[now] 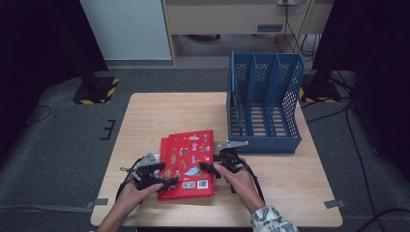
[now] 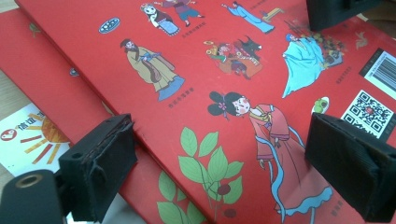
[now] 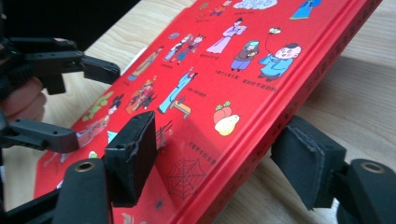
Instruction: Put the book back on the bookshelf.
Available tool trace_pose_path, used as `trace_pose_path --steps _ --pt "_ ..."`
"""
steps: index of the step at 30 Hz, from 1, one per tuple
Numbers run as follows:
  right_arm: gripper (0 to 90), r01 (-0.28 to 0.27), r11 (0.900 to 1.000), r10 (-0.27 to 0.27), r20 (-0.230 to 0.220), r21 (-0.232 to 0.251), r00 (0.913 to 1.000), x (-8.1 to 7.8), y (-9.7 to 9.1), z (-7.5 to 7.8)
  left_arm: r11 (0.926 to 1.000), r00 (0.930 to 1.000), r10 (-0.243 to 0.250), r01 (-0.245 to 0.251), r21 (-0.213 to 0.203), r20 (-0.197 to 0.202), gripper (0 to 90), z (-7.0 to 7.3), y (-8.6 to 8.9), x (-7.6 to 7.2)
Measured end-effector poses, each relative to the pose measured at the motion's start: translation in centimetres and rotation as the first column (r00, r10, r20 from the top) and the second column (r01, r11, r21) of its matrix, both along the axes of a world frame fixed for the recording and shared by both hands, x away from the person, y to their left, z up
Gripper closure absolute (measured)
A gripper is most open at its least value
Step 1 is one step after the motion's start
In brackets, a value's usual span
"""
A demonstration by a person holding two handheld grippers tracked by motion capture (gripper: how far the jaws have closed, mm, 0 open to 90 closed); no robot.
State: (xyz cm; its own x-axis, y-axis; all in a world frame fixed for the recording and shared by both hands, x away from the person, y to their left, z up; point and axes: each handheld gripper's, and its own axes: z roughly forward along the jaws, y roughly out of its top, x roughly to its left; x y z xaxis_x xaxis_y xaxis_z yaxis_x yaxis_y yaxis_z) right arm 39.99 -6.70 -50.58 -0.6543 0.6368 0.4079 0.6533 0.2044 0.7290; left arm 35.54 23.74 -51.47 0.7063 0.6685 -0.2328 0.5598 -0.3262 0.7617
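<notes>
Two red picture books lie stacked on the table's near half. The top book (image 1: 191,154) (image 2: 224,65) (image 3: 224,70) sits slightly askew on the lower one (image 2: 51,79). My left gripper (image 1: 162,181) (image 2: 219,135) is at the books' left side. It is open, with one pad by the top book's left edge and the other over the cover. My right gripper (image 1: 210,166) (image 3: 219,133) is at the right side. Its jaws straddle the top book's spine edge, one pad on the cover and one beside the spine, without a visible squeeze.
A blue mesh file rack (image 1: 263,104) with upright dividers stands at the back right of the wooden table (image 1: 159,111), close behind my right gripper. A white printed patch with a sun (image 2: 32,135) shows by the lower book's left edge.
</notes>
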Motion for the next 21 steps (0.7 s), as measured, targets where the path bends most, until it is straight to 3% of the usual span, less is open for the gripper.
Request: trace_pose_path --steps 21 --pt "27.1 -0.071 0.9975 0.071 -0.064 0.001 0.9955 1.3 2.2 0.9 0.9994 0.9999 -0.009 0.008 -0.034 -0.012 7.2 0.1 0.3 0.1"
